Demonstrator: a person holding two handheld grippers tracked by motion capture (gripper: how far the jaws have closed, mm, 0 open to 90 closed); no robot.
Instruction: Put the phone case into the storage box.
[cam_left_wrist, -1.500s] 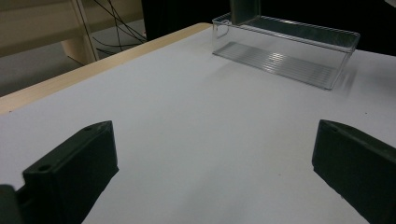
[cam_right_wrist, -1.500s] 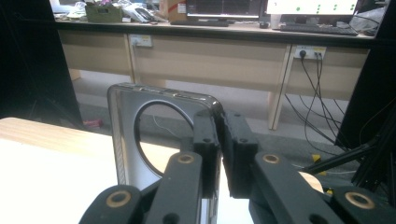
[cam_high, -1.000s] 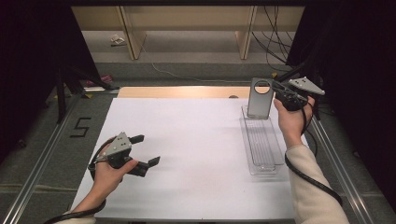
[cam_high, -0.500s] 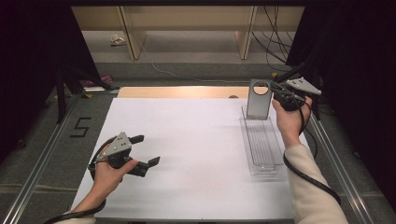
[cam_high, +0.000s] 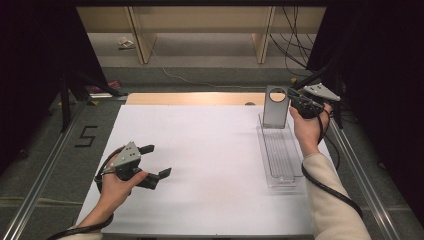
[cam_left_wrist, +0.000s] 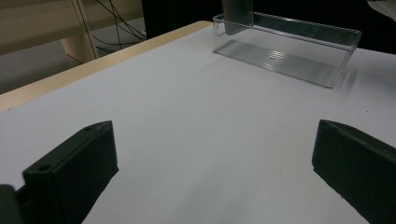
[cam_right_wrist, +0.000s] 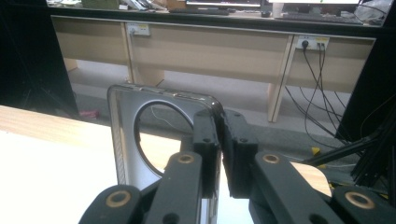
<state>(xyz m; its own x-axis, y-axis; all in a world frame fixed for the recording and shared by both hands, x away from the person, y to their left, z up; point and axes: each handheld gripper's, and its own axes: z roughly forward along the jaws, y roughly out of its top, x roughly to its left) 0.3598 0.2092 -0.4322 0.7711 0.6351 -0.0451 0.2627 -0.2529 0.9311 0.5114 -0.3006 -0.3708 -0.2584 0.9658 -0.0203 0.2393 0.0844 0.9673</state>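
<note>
Plate (cam_high: 275, 106) upright in tray (cam_high: 280, 150), edge pinched by right gripper (cam_high: 294, 100); left gripper (cam_high: 157, 161) open.

A clear tray (cam_high: 280, 155) lies lengthwise on the white counter (cam_high: 210, 165). At the tray's far end a grey plate with a round hole (cam_high: 275, 106) stands upright, and the right gripper (cam_high: 296, 102) seems clamped on its edge. Well left of the tray, the left gripper (cam_high: 156, 161) hovers with jaws apart.
</note>
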